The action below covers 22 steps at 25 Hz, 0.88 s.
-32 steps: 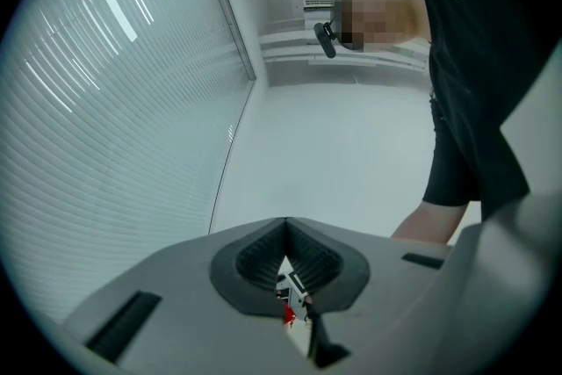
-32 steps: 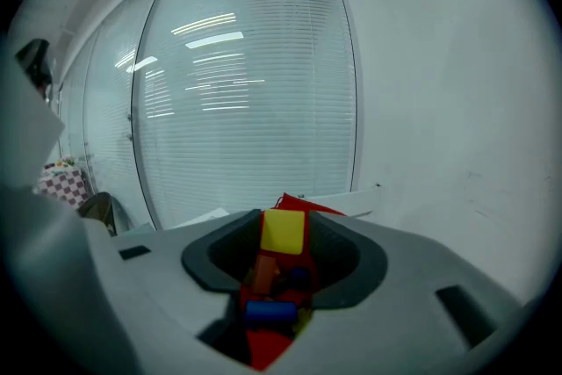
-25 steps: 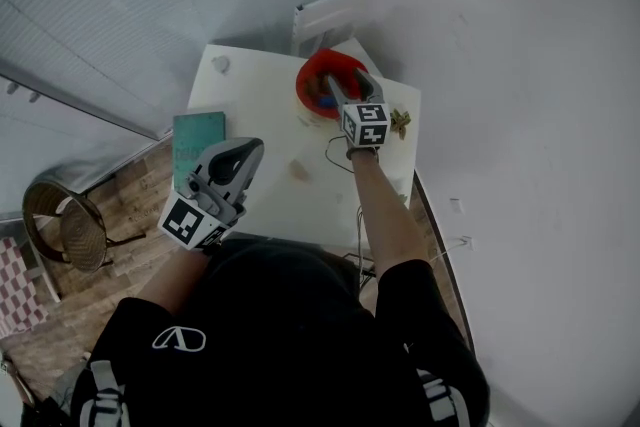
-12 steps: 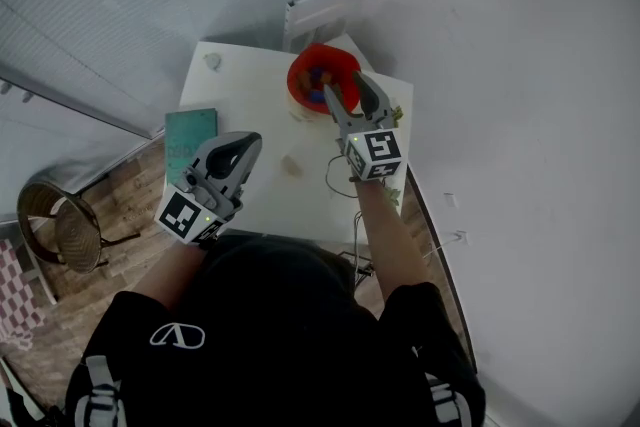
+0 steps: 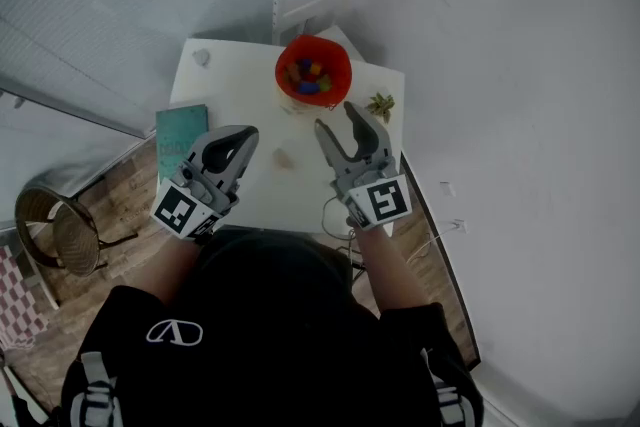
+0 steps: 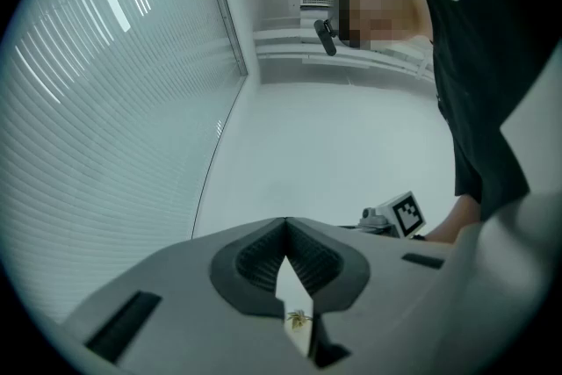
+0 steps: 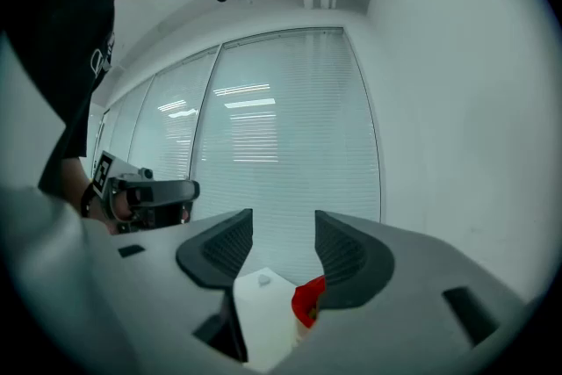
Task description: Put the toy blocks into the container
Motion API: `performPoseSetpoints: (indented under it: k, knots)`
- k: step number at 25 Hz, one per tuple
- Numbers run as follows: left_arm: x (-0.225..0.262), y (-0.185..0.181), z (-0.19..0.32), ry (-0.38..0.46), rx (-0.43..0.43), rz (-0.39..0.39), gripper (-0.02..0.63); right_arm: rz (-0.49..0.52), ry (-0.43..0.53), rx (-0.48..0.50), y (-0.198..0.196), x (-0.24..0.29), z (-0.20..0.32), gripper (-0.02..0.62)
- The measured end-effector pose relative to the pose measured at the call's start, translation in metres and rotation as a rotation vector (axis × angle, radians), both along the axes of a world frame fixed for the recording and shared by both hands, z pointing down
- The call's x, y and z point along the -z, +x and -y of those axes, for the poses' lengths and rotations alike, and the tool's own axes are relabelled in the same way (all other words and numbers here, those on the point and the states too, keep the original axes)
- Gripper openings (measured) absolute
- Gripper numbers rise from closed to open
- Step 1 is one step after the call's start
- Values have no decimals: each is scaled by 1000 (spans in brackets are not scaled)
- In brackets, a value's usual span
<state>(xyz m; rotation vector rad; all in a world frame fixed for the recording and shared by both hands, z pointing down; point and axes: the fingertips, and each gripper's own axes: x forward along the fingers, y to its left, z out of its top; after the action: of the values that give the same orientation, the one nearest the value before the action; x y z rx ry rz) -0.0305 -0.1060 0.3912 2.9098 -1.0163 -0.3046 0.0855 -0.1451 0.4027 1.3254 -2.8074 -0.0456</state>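
Observation:
A red bowl (image 5: 313,70) stands at the far side of the white table (image 5: 240,85) with several coloured toy blocks (image 5: 307,75) inside. My right gripper (image 5: 336,120) hangs above the table on the near side of the bowl, apart from it, open with nothing between its jaws. In the right gripper view (image 7: 283,228) the bowl (image 7: 307,299) shows low between the spread jaws. My left gripper (image 5: 237,147) hovers over the table's near left part, shut on nothing; in the left gripper view (image 6: 285,224) its tips meet.
A teal book (image 5: 181,140) lies at the table's left edge. A small plant-like thing (image 5: 380,105) sits right of the bowl, a small grey object (image 5: 201,57) at the far left corner. A wicker chair (image 5: 60,220) stands on the floor at left. A wall runs close on the right.
My right gripper has drawn back from over the bowl toward the person and risen, jaws still apart and empty. The left gripper has barely moved.

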Motion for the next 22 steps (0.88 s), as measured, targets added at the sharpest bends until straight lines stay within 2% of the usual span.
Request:
performPoseSetpoints:
  k: [7, 12, 18, 22]
  knots:
    - [-4, 6, -4, -2, -7, 13, 5, 10, -8, 13, 3, -2, -43, 219]
    - [-4, 6, -4, -3, -9, 11, 5, 1, -25, 19, 0, -12, -49, 218]
    - [-5, 4, -5, -2, 1, 12, 5, -42, -112, 59, -12, -46, -36, 225]
    - [-6, -2, -6, -5, 17, 13, 5, -101, -218, 104, -30, -89, -23, 229]
